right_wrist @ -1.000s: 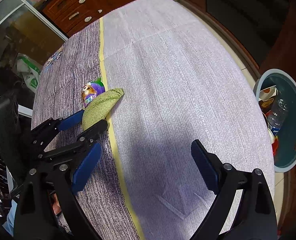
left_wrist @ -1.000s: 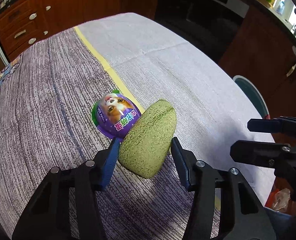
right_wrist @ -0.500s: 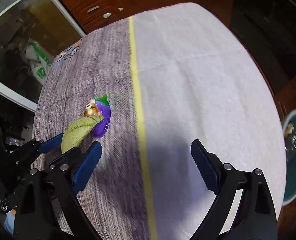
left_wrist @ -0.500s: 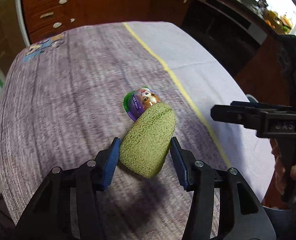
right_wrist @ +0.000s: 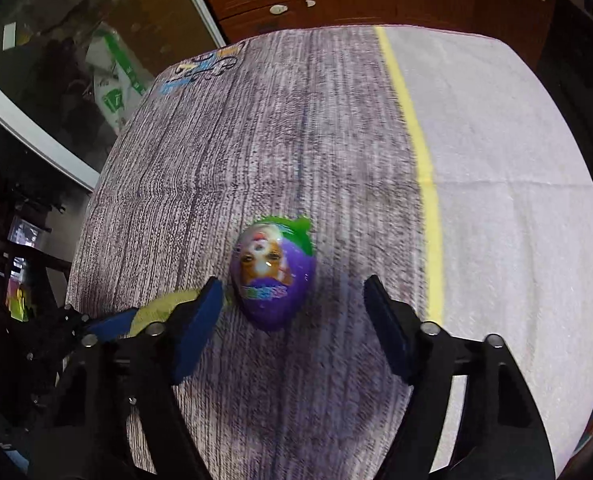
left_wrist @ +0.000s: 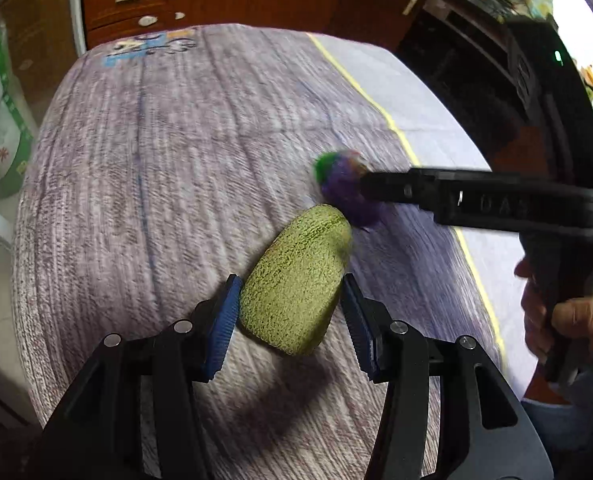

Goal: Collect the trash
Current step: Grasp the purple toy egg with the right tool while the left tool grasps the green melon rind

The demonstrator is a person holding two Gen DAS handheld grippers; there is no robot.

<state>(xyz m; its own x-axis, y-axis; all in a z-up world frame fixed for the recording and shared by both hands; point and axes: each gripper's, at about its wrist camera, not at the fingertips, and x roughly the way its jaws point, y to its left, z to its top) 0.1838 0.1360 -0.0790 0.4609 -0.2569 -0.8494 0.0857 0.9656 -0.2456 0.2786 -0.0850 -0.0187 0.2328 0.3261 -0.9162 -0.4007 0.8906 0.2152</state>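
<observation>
Woven purple-grey cloth with a yellow stripe covers the table (right_wrist: 280, 128) under my right gripper (right_wrist: 292, 300), whose blue pads are closing around the egg (right_wrist: 273, 272) lying between them but not yet touching it. It looks like a light, hollow plastic egg, glossy and probably slippery, so I'd pinch across its widest middle and gently, lest it squirt out. My left gripper (left_wrist: 290, 312) pinches a soft, nubbly green sponge (left_wrist: 296, 276) just beside the egg, held clear of the cloth.
</observation>
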